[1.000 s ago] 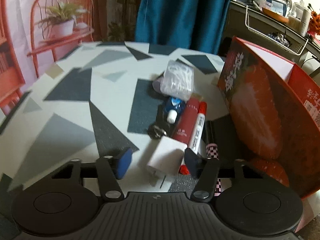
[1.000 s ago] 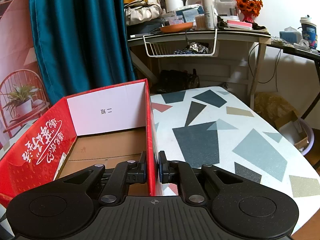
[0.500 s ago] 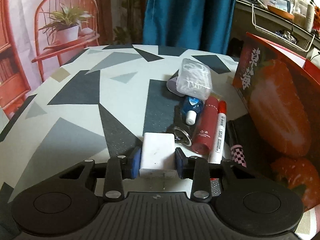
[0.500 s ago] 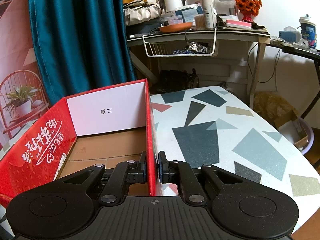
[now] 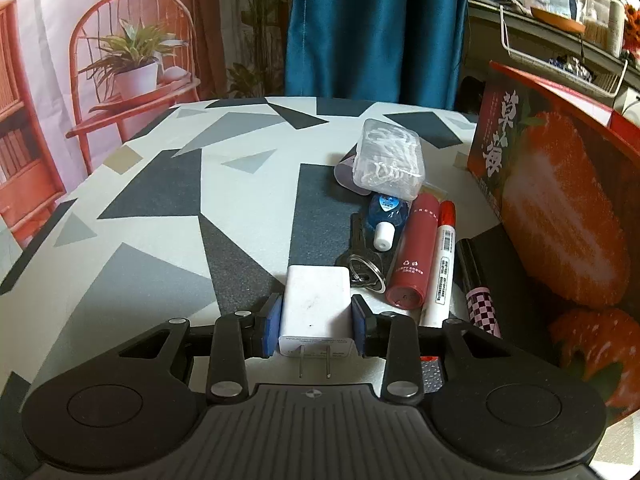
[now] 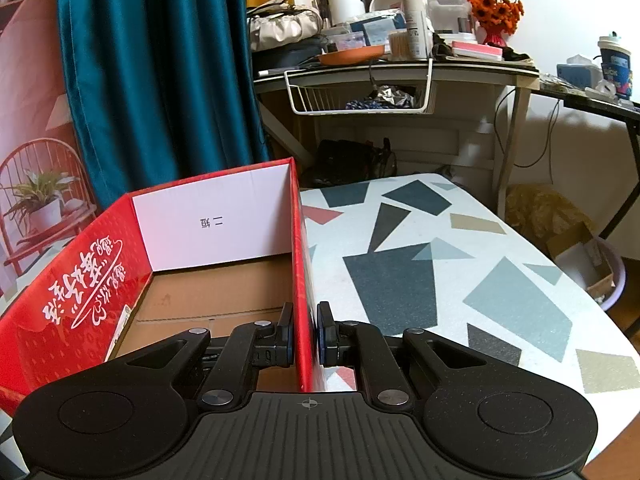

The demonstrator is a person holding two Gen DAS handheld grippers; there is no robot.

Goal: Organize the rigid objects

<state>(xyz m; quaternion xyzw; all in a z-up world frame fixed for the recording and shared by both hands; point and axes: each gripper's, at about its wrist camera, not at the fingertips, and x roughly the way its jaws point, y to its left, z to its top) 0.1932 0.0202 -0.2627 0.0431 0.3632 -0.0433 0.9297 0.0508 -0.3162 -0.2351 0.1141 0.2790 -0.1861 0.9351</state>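
Note:
My left gripper (image 5: 316, 316) is shut on a white plug charger (image 5: 316, 308), its prongs pointing back at the camera, just above the patterned table. Beyond it lie a key ring (image 5: 366, 272), a blue dropper bottle (image 5: 386, 216), a red tube (image 5: 414, 252), a red-capped white marker (image 5: 442, 264), a checkered pen (image 5: 478, 288) and a clear box of floss picks (image 5: 388, 160). The red strawberry box (image 5: 560, 208) stands at the right. My right gripper (image 6: 305, 336) is shut on that box's right wall (image 6: 300, 264); the box's cardboard floor (image 6: 216, 292) shows bare.
The table (image 6: 432, 280) extends to the right of the box, its edge curving at the far right. A cluttered desk (image 6: 400, 68) with a wire basket stands behind. A teal curtain (image 5: 372, 28) hangs beyond the table's far edge.
My left gripper closed on the white charger, straightened it between its pads and lifted it slightly. The right gripper has kept its hold on the box wall without moving.

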